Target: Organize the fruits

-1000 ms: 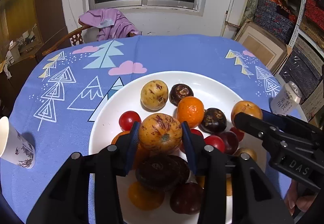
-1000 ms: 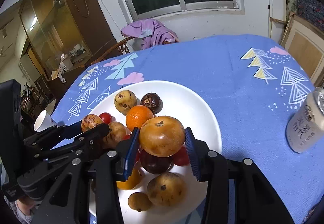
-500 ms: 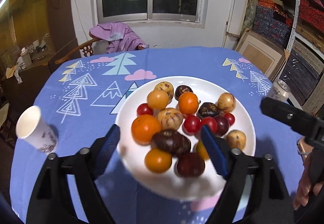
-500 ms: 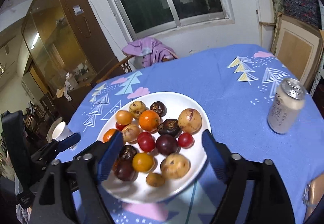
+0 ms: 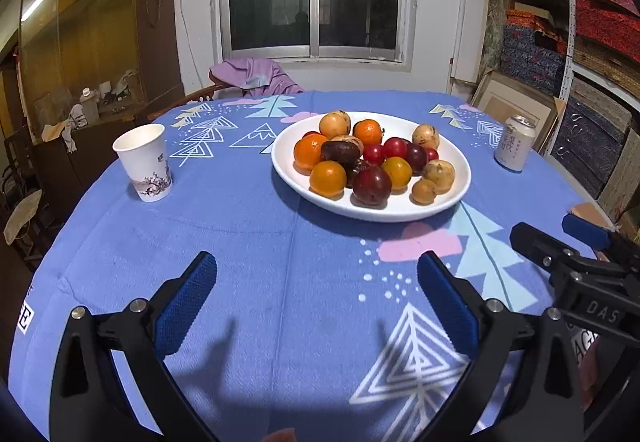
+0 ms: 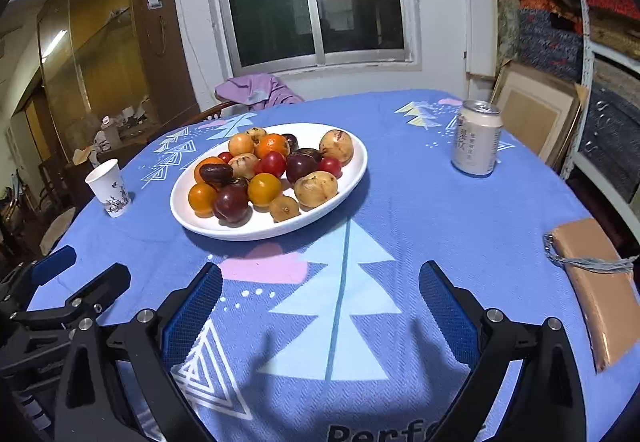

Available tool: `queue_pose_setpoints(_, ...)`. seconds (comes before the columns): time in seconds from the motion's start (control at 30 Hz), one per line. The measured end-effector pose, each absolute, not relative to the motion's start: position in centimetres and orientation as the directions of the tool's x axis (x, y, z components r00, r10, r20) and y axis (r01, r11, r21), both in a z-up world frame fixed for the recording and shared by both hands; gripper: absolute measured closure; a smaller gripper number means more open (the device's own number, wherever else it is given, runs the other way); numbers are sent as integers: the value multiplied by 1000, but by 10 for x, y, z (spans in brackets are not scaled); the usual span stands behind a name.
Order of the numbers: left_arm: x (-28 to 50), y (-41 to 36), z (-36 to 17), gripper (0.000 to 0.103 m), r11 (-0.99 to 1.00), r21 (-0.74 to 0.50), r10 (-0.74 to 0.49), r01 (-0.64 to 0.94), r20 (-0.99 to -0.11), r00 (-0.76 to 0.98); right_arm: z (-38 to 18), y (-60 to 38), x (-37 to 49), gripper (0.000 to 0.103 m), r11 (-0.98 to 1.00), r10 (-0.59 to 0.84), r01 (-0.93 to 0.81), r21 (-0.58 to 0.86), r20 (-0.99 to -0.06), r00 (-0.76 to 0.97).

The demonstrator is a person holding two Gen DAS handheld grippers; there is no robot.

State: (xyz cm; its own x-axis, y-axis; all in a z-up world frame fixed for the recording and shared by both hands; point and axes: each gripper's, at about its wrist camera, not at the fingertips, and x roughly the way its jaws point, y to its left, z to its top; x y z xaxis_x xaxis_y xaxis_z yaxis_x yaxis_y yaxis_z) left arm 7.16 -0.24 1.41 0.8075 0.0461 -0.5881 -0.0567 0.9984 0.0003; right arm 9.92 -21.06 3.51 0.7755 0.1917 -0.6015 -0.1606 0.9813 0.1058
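1. Both have pulled back from the white plate (image 5: pixel 460 178) since a second ago, their jaws having just been opening: left hand-held gripper (image 5: pixel 316 298) and right hand-held gripper (image 6: pixel 320 302) gape wide, nothing between them.
2. Fruits (image 5: pixel 368 162) sit piled on the plate, mid-worktop (image 5: pixel 240 242).
3. Paper cup (image 5: pixel 145 167) stands left of it, drink can (image 5: pixel 514 143) right.

Mixed fruits (image 5: pixel 362 158) — heaped on white plate (image 5: pixel 448 198)
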Motion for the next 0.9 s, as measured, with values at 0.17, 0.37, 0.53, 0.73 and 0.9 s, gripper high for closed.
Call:
queue_pose_setpoints(0.17,69,-4,18,4,999,-17,31,-49,-573,819,42,-211,95,3,984,176,-156,84,-559,810)
queue_pose_setpoints(0.37,66,-8,23,4,997,28,81,-78,-539,839,45,-215,93,3,983,184,-158,95,-548,816)
queue_pose_setpoints(0.53,66,-8,23,4,995,40,95,-87,-543,834,43,-217,95,3,979,203,-162,123,-556,806)
queue_pose_setpoints(0.73,69,-10,19,4,996,46,91,-79,-565,820,40,-210,94,3,979,204,-177,103,-567,798)
queue_pose_setpoints(0.9,71,-9,17,4,997,31,76,-72,-579,812,39,-211,94,3,977,211,-178,114,-573,792)
